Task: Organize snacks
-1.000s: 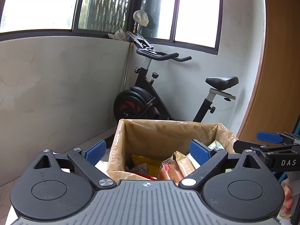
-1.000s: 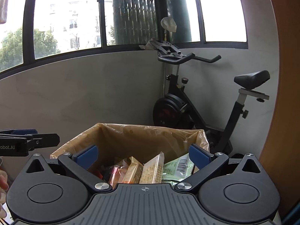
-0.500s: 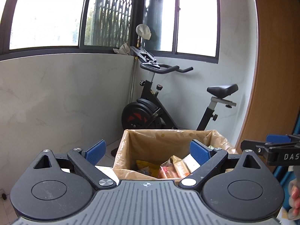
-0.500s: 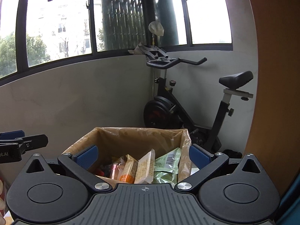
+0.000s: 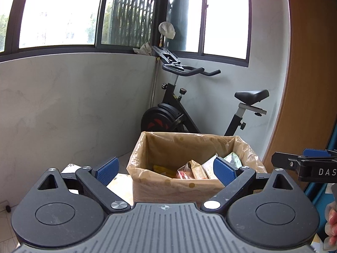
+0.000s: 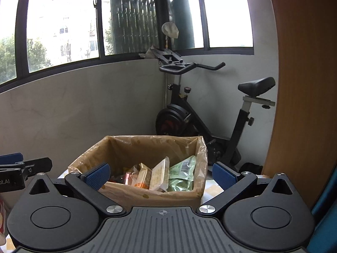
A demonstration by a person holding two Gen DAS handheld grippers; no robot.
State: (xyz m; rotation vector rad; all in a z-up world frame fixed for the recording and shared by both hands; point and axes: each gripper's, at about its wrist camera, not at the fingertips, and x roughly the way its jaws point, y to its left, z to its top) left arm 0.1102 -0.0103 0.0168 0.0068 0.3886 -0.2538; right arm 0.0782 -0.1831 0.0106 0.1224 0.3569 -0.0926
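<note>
The left gripper (image 5: 166,169) is close to the camera, its two blue pads spread wide apart with nothing between them. The right gripper (image 6: 161,174) is the same: wide open and holding nothing. Both hang in the air, just in front of the box (image 6: 155,196). The box is brown cardboard with a thin, crinkly plastic liner (image 6: 202,154) folded over its rim. Inside it the snacks stand on their edges in a row, leaning on each other. There is a green packet (image 6: 181,175) at the right side, a pale tan packet (image 6: 160,174) next to it, an orange one (image 6: 142,178), and a clear red one (image 6: 126,176) further left. These packets look light and soft, and they are probably a bit slippery because the wrappers are shiny. Whatever is inside could crumble, so a gentle squeeze seems best. The top sealed edge of a packet looks like the best place to pinch, since it sticks up free and is flat. The liner could snag on a pad. Behind the box stands a black exercise bike (image 5: 202,109) against the grey wall (image 5: 73,105), and windows (image 5: 61,14) are above that.
</note>
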